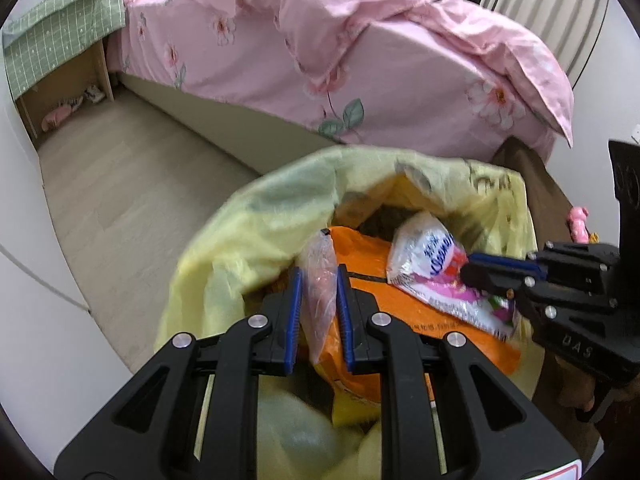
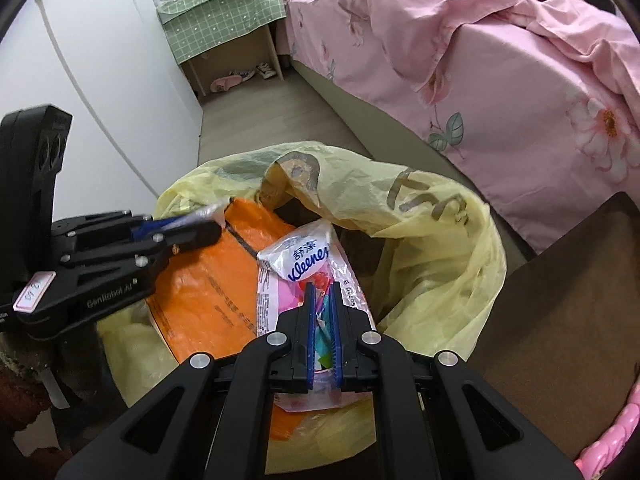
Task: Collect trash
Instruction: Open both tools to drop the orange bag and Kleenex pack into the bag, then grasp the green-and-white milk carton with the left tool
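**Two tongs over an open bin liner, each pinching a piece of plastic waste**

Left tongs (image 1: 318,276): blue pads pressed against a crumpled clear plastic bag (image 1: 318,280), which stands up between them and hangs below the tips. Directly beyond and beneath these tips lies an orange plastic bag (image 1: 404,304) inside the yellow bin liner (image 1: 248,240), whose rim folds outward on all sides.

Right tongs (image 2: 323,292): pads nearly together, pinching a white-and-pink tissue wrapper (image 2: 304,258) printed with blue lettering; the wrapper extends forward from the tips and rests on the orange plastic bag (image 2: 208,280). In the left wrist view the same tongs (image 1: 466,270) enter from the right edge with the wrapper (image 1: 428,256) at their tips; in the right wrist view the left tongs (image 2: 216,226) enter from the left, over the near-left rim of the liner (image 2: 440,240).

Surroundings: beyond both tongs, a bed with a pink floral cover (image 1: 320,52); further left, a small cabinet draped in green checked cloth (image 2: 216,16); to the right of the liner, a dark brown surface (image 2: 568,292)
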Tool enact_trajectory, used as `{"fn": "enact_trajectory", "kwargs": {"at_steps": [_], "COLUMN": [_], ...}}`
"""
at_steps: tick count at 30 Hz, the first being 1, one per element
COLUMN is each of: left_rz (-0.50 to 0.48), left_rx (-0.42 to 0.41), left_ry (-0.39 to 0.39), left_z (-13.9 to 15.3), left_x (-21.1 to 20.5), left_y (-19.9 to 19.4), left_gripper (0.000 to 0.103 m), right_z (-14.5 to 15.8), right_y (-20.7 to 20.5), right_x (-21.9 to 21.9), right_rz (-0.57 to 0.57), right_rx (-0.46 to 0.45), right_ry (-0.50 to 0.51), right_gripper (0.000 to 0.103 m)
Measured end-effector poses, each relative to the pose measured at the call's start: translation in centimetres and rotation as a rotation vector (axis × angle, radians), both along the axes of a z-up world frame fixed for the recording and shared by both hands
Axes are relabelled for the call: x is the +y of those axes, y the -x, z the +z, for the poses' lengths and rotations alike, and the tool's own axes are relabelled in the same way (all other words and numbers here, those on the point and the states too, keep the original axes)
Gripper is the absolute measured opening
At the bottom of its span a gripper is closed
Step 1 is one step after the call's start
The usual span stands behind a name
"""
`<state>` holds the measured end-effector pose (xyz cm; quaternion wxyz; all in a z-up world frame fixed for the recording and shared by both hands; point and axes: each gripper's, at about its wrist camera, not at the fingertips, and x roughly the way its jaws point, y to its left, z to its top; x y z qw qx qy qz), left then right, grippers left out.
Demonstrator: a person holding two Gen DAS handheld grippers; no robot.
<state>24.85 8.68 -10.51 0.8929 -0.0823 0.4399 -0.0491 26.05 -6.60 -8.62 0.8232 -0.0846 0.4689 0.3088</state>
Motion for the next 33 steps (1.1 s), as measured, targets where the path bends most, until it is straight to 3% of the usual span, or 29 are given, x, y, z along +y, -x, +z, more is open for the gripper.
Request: {"fn": "enact_trajectory", "kwargs": {"at_steps": [8, 12, 16, 18, 26, 33], "left_rz": [0.031, 0.028, 0.042, 0.075, 0.154, 0.084], "left_rx": [-0.021, 0.005, -0.011, -0.033, -0.142, -0.175], "left_ry": [-0.006, 0.078, 0.099, 0.081, 0.053, 0.055], "left_z": [0.2, 0.3, 1.7, 2.8, 7.4, 9.3], "left_x": [1.2, 2.1, 3.0, 3.6, 4.5, 0.9], "left_y": [-1.1, -0.1, 1.9, 3.0, 6.7, 8.3], "left_gripper": [0.018, 0.036, 0.041, 0.042, 0.045, 0.05], "right_z": [0.3, 0.6, 1.9, 2.9, 6.6, 8.2], "right_y": [-0.9, -0.3, 1.2, 2.0, 6.2, 11.0], "right_x": [0.3, 0.0, -0.6, -1.4, -6.5, -13.8], "right_rz": [0.001, 0.018, 0.013, -0.003, -0.071, -0.202], "right_rx": [-0.022, -0.01, -0.074, -0.096, -0.168, -0.233], "right_ry": [-0.025, -0.053, -0.063, -0.075, -0.114, -0.107], "right_gripper": [0.008, 0.01, 0.033, 0.033, 0.033, 0.033]}}
